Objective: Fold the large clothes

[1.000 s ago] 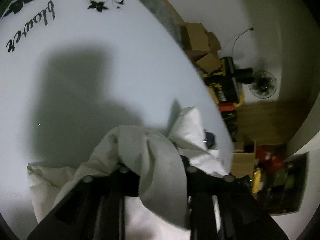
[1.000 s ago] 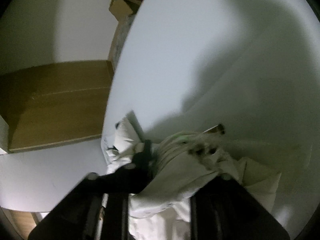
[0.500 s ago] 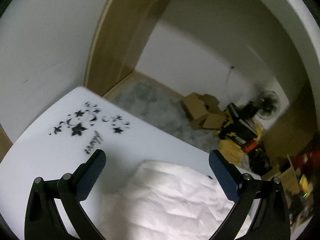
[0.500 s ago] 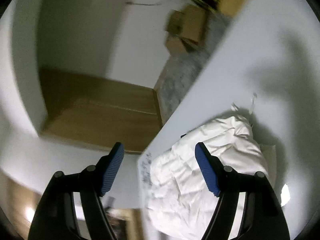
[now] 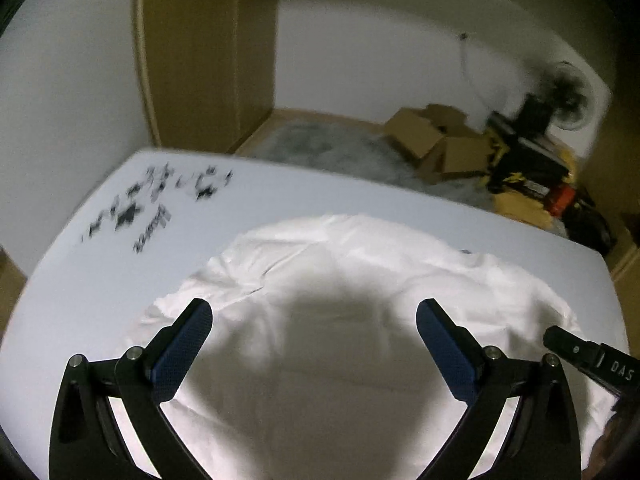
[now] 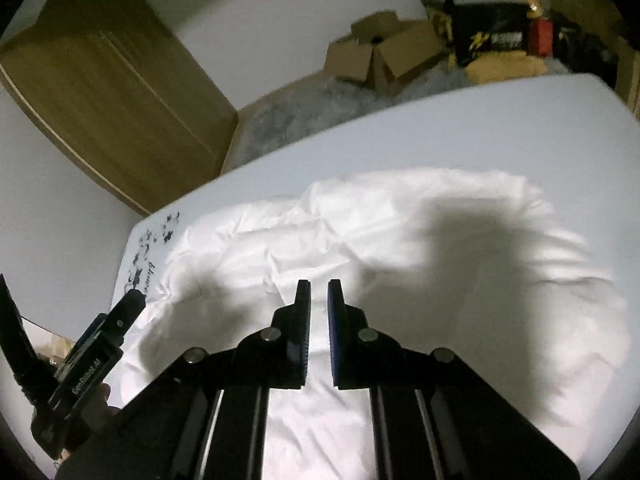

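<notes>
A white garment [image 5: 360, 264] lies in a rumpled, roughly flat heap on the white table [image 5: 280, 188]. My left gripper [image 5: 314, 320] hovers above its near part, jaws open wide, with nothing between the blue pads. In the right wrist view the same garment [image 6: 400, 220] spreads across the table [image 6: 440, 128]. Above it, my right gripper [image 6: 319, 292] is shut, with only a thin slit between its pads and no cloth in them. Each gripper shows in the other's view: the right at the right edge [image 5: 580, 356], the left at lower left [image 6: 100, 356] with a hand behind it.
Black flower print and lettering [image 5: 152, 208] mark the table's far left corner. Beyond the far edge lie a grey rug [image 5: 320, 144], open cardboard boxes [image 5: 432, 140], black and yellow cases [image 5: 520, 164] and a fan [image 5: 568, 96]. A wooden wardrobe [image 5: 208, 52] stands at the back left.
A second ago both grippers held bunched white cloth low over the table. Both have let go, risen and drawn back; the left stands wide open, the right opened and then shut empty.
</notes>
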The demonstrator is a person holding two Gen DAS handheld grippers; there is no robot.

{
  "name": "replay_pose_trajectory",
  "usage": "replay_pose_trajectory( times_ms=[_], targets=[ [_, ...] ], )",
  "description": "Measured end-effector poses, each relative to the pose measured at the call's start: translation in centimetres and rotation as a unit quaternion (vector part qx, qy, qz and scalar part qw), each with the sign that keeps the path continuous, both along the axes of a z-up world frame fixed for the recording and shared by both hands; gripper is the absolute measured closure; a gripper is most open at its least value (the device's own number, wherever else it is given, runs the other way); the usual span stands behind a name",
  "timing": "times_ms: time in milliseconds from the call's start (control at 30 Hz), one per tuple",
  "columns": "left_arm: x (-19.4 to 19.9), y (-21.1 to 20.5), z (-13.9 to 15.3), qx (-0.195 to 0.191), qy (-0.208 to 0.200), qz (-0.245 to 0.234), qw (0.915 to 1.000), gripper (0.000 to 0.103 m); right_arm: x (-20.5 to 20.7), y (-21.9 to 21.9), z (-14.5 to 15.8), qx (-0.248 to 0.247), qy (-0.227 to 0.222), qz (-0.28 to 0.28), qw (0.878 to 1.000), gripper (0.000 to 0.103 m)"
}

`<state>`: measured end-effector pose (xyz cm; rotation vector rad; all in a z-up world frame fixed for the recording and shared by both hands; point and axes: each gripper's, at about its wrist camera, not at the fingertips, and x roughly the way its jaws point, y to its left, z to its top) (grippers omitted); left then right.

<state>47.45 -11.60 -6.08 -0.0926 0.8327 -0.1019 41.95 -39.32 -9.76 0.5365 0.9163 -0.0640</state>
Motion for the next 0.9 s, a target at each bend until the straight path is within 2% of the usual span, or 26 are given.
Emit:
replay_pose_trajectory(
  times_ms=[67,200,300,333,367,433,500,533,567,633,700,767,833,900],
  targets=[
    [0.8,1.1,-1.3,0.001,0.009,0.013,0.9999,0.002,1.9,0.8,-0.3,0.007,-0.003,0.012,1.0,0.095],
    [1.7,3.8,-4.1,-0.006,0.031,0.025,0.9992,0.001,5.9,3.0,-0.9,-0.012,-0.019,0.027,0.999,0.095],
    [2.3,4.5,-7.2,-0.025,0.073,0.01,0.9969,0.0,8.7,4.5,-4.5,-0.032,0.009,0.032,0.999,0.095],
    [2.2,4.5,-7.5,-0.025,0.065,0.008,0.9975,0.0,9.3,4.8,-6.7,-0.032,0.03,0.034,0.998,0.095],
    [1.7,4.4,-7.4,-0.024,0.035,0.002,0.9991,0.0,9.7,5.1,-8.8,-0.027,0.039,0.041,0.998,0.1],
    [1.2,3.9,-7.5,-0.012,0.01,-0.01,0.9998,0.0,9.2,5.3,-9.7,-0.039,0.016,0.049,0.998,0.103],
    [0.6,3.4,-8.2,0.003,-0.017,-0.006,0.9998,0.0,9.0,5.6,-9.5,-0.058,0.015,0.053,0.997,0.103],
    [0.7,3.2,-8.6,0.012,-0.018,-0.006,0.9997,0.0,8.9,5.7,-9.1,-0.065,0.022,0.055,0.996,0.103],
    [0.8,3.2,-8.7,0.016,-0.005,-0.006,0.9998,0.001,8.4,5.5,-8.4,-0.064,0.032,0.057,0.996,0.102],
    [1.0,4.3,-7.9,-0.016,0.019,-0.006,0.9997,0.001,6.3,4.0,-6.0,-0.037,0.015,0.06,0.997,0.1],
    [1.2,5.5,-6.1,-0.032,0.016,0.002,0.9994,0.001,3.6,2.2,-2.8,-0.074,-0.015,0.033,0.997,0.099],
    [1.7,6.3,-4.4,-0.033,-0.006,0.015,0.9993,0.001,1.2,-0.3,-0.4,-0.116,-0.035,0.004,0.993,0.097],
    [2.7,6.4,-4.2,-0.025,-0.009,0.023,0.9994,0.001,0.2,-2.5,-0.2,-0.153,-0.025,-0.016,0.988,0.097],
    [3.6,6.1,-4.9,-0.013,-0.002,0.022,0.9997,0.001,0.3,-4.2,-1.6,-0.19,-0.004,-0.03,0.981,0.097]
  ],
)
